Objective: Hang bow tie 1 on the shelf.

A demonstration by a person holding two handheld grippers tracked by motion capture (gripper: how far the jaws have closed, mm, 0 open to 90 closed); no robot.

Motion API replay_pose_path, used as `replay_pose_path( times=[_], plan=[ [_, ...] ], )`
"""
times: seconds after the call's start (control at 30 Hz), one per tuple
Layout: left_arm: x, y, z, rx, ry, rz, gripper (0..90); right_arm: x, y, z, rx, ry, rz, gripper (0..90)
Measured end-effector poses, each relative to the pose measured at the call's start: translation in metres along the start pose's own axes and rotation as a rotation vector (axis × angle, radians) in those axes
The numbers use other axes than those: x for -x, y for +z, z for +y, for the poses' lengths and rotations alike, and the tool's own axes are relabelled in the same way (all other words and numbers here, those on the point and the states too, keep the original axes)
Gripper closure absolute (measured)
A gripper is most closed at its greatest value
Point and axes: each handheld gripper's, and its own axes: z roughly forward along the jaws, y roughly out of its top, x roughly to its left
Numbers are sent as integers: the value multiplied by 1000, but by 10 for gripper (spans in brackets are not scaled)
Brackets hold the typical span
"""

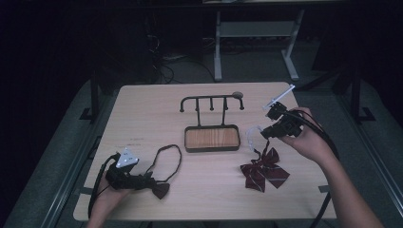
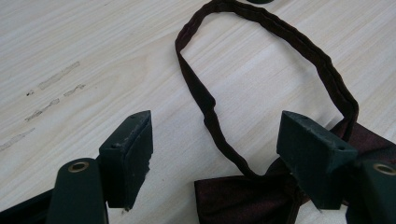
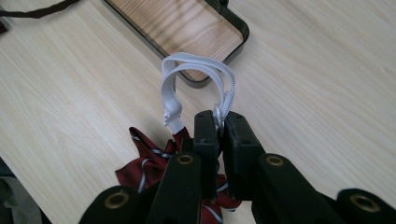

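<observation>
White elastic strap (image 3: 219,79) of the red striped bow tie (image 1: 264,173) is pinched in my right gripper (image 3: 219,128), right of frame; my left gripper (image 2: 215,149) gapes over the dark bow tie (image 2: 252,200).

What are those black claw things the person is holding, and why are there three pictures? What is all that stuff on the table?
They are hand-held grabbers with two black jaws each. One picture looks down from above; the others come from cameras riding on each grabber. On the pale wooden table stand a black metal hook rack with a wooden tray and two bow ties. The right gripper has pinched shut on the white elastic loop of the red striped bow tie. The left gripper is open over the dark brown bow tie.
</observation>
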Motion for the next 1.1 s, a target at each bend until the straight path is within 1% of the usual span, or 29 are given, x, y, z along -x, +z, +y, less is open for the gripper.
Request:
replay_pose_path(
  times=[0.07,0.17,0.27,0.33,0.4,0.43,0.5,0.53,0.67,0.7,0.83,1.07,1.1],
  plan=[
    [0,0,0,-1,2,0,274,-1,-1,1,0,2,0,839],
    [0,0,0,3,-3,-1,274,-3,-8,7,14,-11,-5,840],
    [0,0,0,4,-3,-1,274,-5,-11,10,16,-21,-10,840],
    [0,0,0,4,-4,-3,274,-7,-15,16,21,-35,-17,841],
    [0,0,0,4,-5,-3,274,-7,-16,17,22,-30,-15,840],
    [0,0,0,6,-5,-3,274,-9,-18,22,23,-42,-22,840],
    [0,0,0,6,-5,-3,274,-10,-19,23,25,-43,-22,841],
    [0,0,0,5,-4,-3,274,-11,-21,28,23,-50,-27,841],
    [-1,-1,0,8,-6,-2,274,-12,-23,34,25,-55,-31,841],
    [0,-1,0,8,-14,-4,274,-12,-23,36,27,-61,-34,841],
    [0,-1,0,8,-14,-4,274,-12,-24,40,28,-59,-34,841],
    [-1,-1,0,8,-12,-4,274,-9,-25,50,31,-53,-34,842],
    [-1,-1,0,7,-12,-4,274,-8,-25,52,35,-58,-33,842]
  ],
)
